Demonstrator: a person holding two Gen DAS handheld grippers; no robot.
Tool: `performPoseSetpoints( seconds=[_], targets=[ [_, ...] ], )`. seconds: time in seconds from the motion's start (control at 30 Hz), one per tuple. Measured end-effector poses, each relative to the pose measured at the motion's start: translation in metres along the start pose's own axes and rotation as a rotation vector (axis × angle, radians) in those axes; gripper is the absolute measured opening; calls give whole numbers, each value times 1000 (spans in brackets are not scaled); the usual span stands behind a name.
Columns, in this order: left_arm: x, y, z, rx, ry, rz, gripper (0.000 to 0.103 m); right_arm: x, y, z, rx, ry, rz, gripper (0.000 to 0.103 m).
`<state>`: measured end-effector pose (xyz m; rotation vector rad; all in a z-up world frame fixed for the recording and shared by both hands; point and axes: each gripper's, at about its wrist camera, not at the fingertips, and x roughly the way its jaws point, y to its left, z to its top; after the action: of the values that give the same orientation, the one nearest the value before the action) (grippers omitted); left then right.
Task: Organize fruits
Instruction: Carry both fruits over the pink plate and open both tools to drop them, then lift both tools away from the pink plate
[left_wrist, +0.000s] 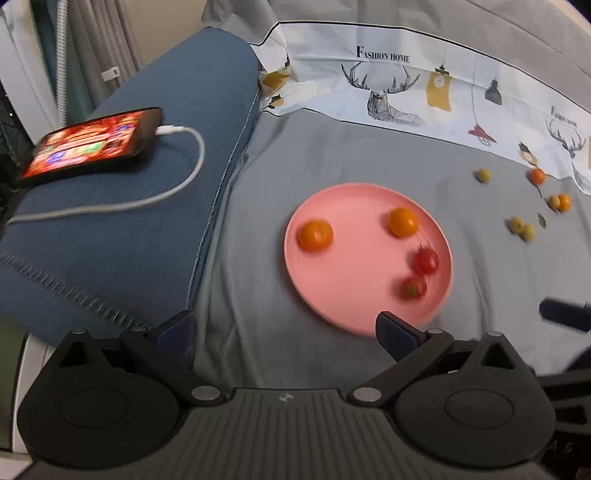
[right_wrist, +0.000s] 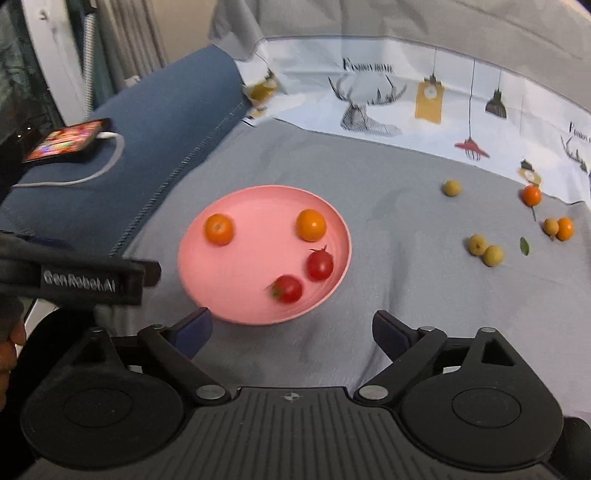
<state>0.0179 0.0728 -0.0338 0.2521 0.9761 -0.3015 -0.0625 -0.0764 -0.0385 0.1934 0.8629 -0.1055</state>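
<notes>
Both the left hand-held gripper (left_wrist: 284, 328) and right hand-held gripper (right_wrist: 291, 328) stand spread and empty near the round pink plastic plate (right_wrist: 258, 199), which holds two orange fruits (right_wrist: 219, 229) and two red cherry tomatoes (right_wrist: 320, 264).

Pink plate (left_wrist: 354, 206) holding four fruits, left gripper (left_wrist: 284, 332) fingers spread

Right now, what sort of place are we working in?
Probably a bedroom at home: the pink plate sits on a grey bedsheet, beside a printed pillowcase and a charging phone.
</notes>
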Motion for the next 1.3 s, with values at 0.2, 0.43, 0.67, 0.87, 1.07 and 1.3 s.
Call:
performPoseSetpoints(
  seconds=[0.2, 0.43, 0.67, 0.87, 1.07, 1.3],
  targets=[
    [-51, 1, -30, -55, -63, 47, 103, -57, 17, -15, -81, -130, -49, 98],
    [-92, -5, -51, -69, -146, 65, 103, -110, 22, -39, -108, -230, -46, 99],
    [-120, -25, -68, 16, -224, 80, 103, -140, 19, -55, -68, -295, -41, 99],
    [-132, -30, -74, 19, -247, 74, 103, -157, 17, -63, -61, -331, -43, 99],
    [-140, -34, -76, 28, -265, 76, 103, -165, 16, -67, -50, -348, -45, 99],
    [-139, -35, -76, 33, -264, 74, 103, -165, 16, -69, -43, -346, -50, 99]
  ],
)
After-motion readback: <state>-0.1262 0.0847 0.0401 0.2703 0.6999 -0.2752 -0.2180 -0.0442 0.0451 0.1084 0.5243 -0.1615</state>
